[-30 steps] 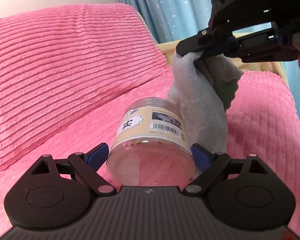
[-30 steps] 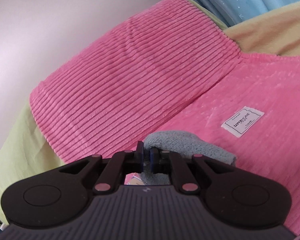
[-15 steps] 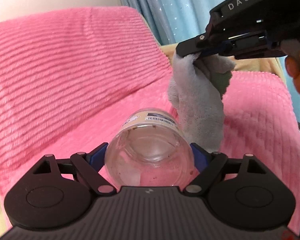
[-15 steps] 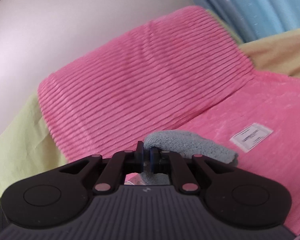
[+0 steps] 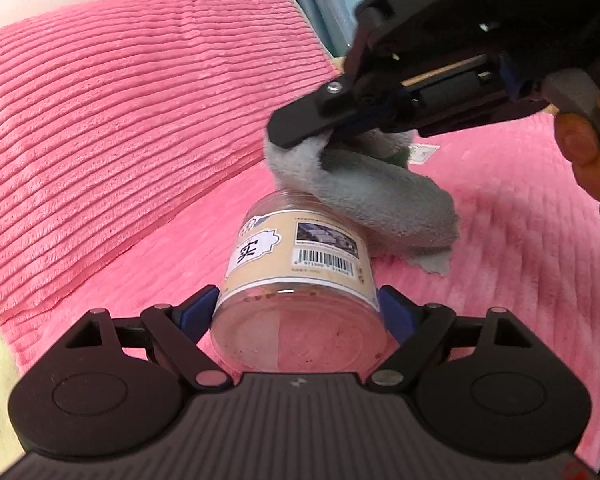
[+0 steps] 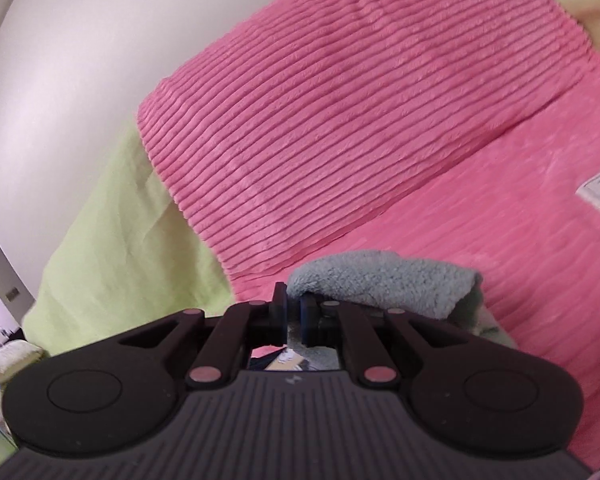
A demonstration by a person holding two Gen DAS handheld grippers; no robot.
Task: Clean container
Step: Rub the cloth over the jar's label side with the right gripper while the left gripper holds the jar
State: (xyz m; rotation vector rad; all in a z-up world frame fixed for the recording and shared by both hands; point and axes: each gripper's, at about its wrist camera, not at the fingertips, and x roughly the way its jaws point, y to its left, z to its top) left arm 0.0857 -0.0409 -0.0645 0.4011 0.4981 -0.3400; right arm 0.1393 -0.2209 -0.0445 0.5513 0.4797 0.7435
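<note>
Jar: the clear jar (image 5: pixel 300 280) with a tan label lies tilted above the pink blanket (image 5: pixel 520 260).
Left hand-held gripper (image 5: pixel 300 312): squeezes the jar by its sides.
Right hand-held gripper (image 6: pixel 294 312): pinches the grey cloth (image 5: pixel 380 200) tight.
Cloth: it rests on the jar's far end.
Pillow: the pink ribbed pillow (image 5: pixel 120 120) sits behind.

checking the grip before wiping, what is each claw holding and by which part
Left claw clamps the clear plastic jar with the beige label across its sides near the base. Right claw pinches the grey fluffy cloth at a bunched fold.
</note>
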